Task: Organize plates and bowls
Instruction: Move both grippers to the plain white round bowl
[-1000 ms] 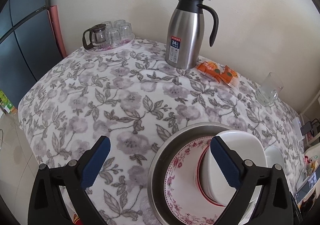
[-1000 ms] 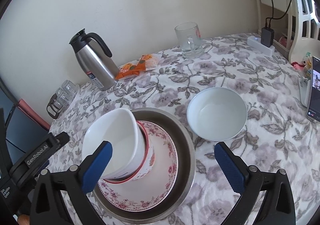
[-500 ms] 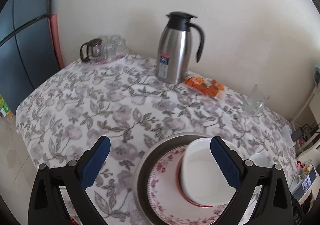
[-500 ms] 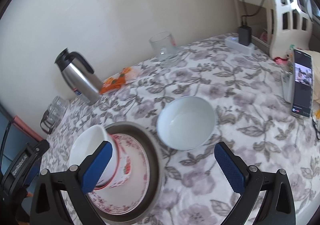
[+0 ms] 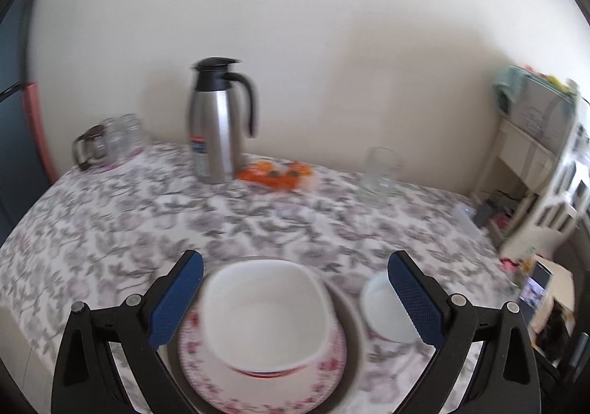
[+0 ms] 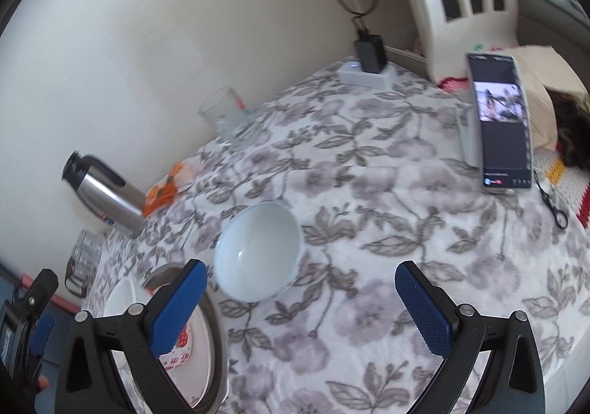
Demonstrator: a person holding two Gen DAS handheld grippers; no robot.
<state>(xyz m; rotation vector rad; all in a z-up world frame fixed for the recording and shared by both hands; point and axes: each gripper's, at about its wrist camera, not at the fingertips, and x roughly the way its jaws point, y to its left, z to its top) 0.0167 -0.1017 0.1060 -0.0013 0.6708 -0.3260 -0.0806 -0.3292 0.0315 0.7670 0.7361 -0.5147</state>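
Note:
A stack sits close between the fingers of my open left gripper (image 5: 295,263): a metal plate (image 5: 350,347), a pink floral plate (image 5: 206,373) and a white bowl (image 5: 265,314) nested in a red-rimmed bowl. A smaller white bowl (image 5: 379,307) stands empty on the cloth right of the stack, partly behind the right finger. In the right wrist view that small white bowl (image 6: 258,251) lies just ahead of my open right gripper (image 6: 299,268), left of centre. The stack's metal plate (image 6: 217,336) shows at the lower left behind the left finger.
Along the wall stand a steel thermos (image 5: 217,119), an orange snack packet (image 5: 276,174), a glass mug (image 5: 379,170) and a tray of glasses (image 5: 107,145). At the right lie a propped phone (image 6: 501,119) and a power strip with charger (image 6: 368,71).
The left gripper has drawn back and swung right, so the stack now sits between its fingers. The right gripper has swung right, away from the stack, toward the lone white bowl.

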